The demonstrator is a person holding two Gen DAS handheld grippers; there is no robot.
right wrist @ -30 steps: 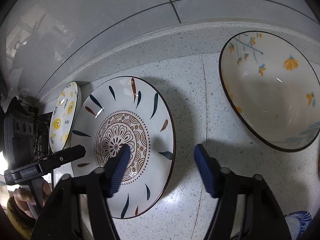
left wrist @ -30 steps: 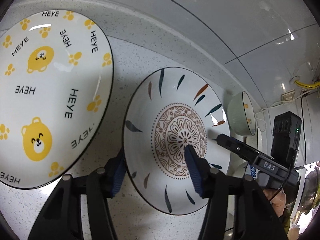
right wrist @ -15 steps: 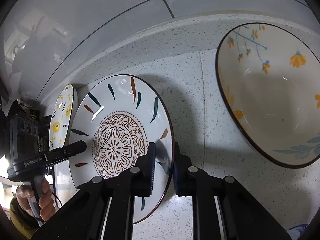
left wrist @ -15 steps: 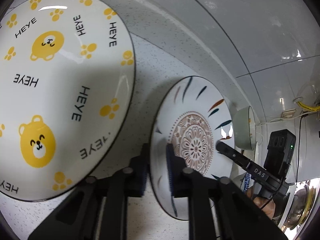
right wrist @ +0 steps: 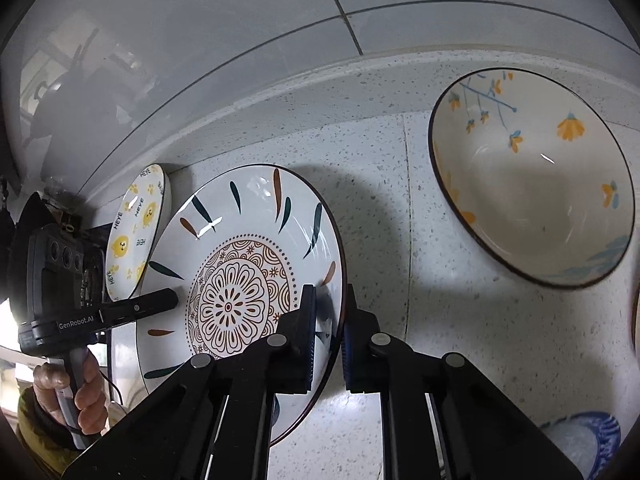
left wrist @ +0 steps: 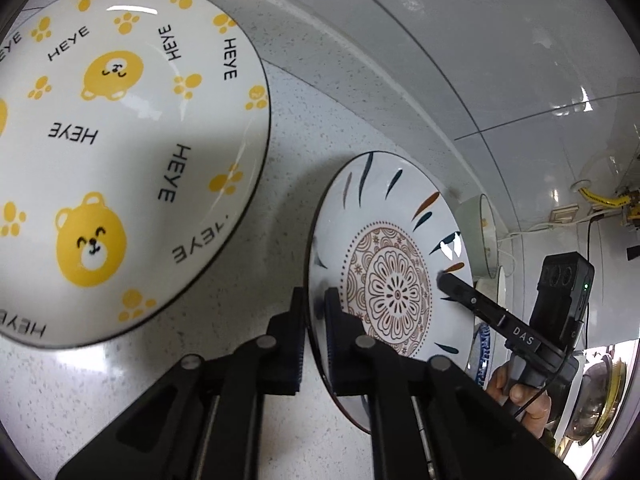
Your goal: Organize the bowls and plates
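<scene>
A white plate with a brown mandala centre and leaf marks (left wrist: 394, 276) (right wrist: 244, 280) is held between both grippers. My left gripper (left wrist: 314, 332) is shut on its left rim. My right gripper (right wrist: 330, 336) is shut on its right rim. The plate seems lifted a little off the speckled counter (right wrist: 400, 240). A larger white plate with yellow bears and "HEYE" text (left wrist: 112, 148) (right wrist: 138, 224) lies on the counter to the left. A cream bowl with orange flowers (right wrist: 532, 176) (left wrist: 482, 236) sits to the right.
A grey tiled wall (right wrist: 280, 40) runs behind the counter with a raised ledge. A blue-patterned dish (right wrist: 584, 436) shows at the lower right of the right wrist view. Metal pots (left wrist: 600, 392) and cables stand at the far right.
Both grippers went from open around the mandala plate's rims to shut on them. The plate now looks slightly raised and tilted, and the left gripper has drawn closer to the bear plate.
</scene>
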